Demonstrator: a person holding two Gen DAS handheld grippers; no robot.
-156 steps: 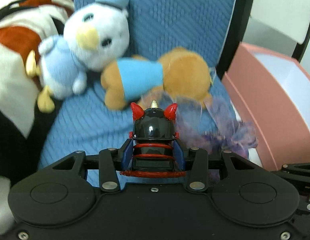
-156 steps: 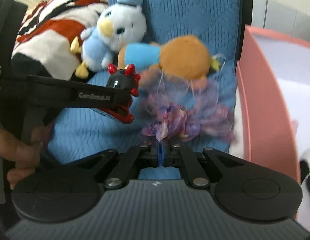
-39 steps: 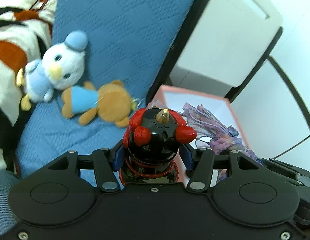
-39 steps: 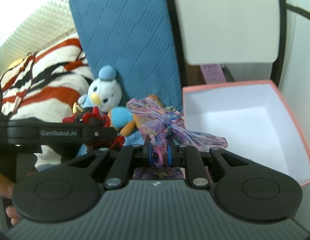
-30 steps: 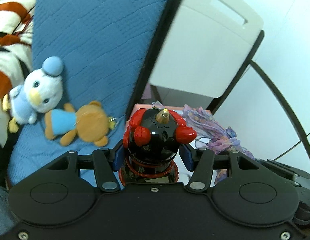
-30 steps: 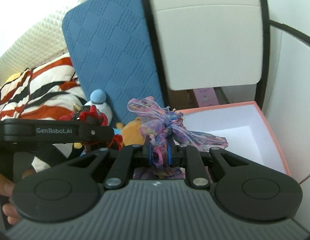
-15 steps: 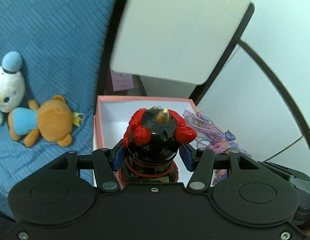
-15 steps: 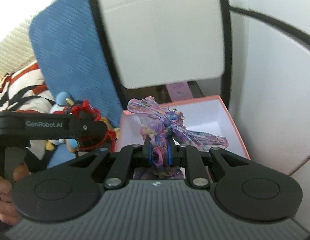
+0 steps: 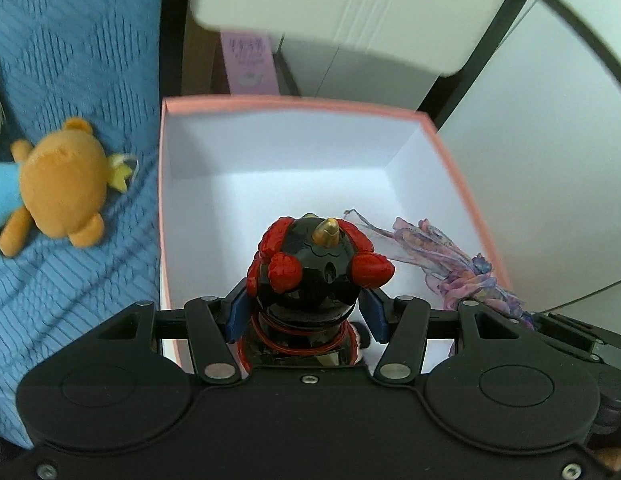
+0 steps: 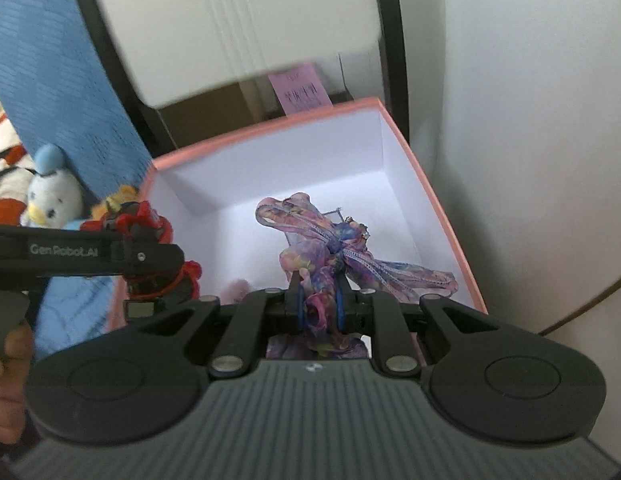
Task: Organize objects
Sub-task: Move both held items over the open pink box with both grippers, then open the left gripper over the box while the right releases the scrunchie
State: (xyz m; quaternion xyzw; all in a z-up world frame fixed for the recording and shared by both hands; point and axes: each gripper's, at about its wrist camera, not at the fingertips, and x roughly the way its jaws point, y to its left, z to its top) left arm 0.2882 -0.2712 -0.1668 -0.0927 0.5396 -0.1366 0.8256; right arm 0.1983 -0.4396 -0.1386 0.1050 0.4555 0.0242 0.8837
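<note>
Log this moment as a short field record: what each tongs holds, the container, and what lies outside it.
left tongs: shut on black and red toy figure, held over the box's near left part
right tongs: shut on purple ribbon bow, held over the box's opening
pink box: open, white inside, nothing seen resting on its floor
brown plush bear: lying on blue cushion, left of the box
white duck plush: on the cushion, farther left
</note>
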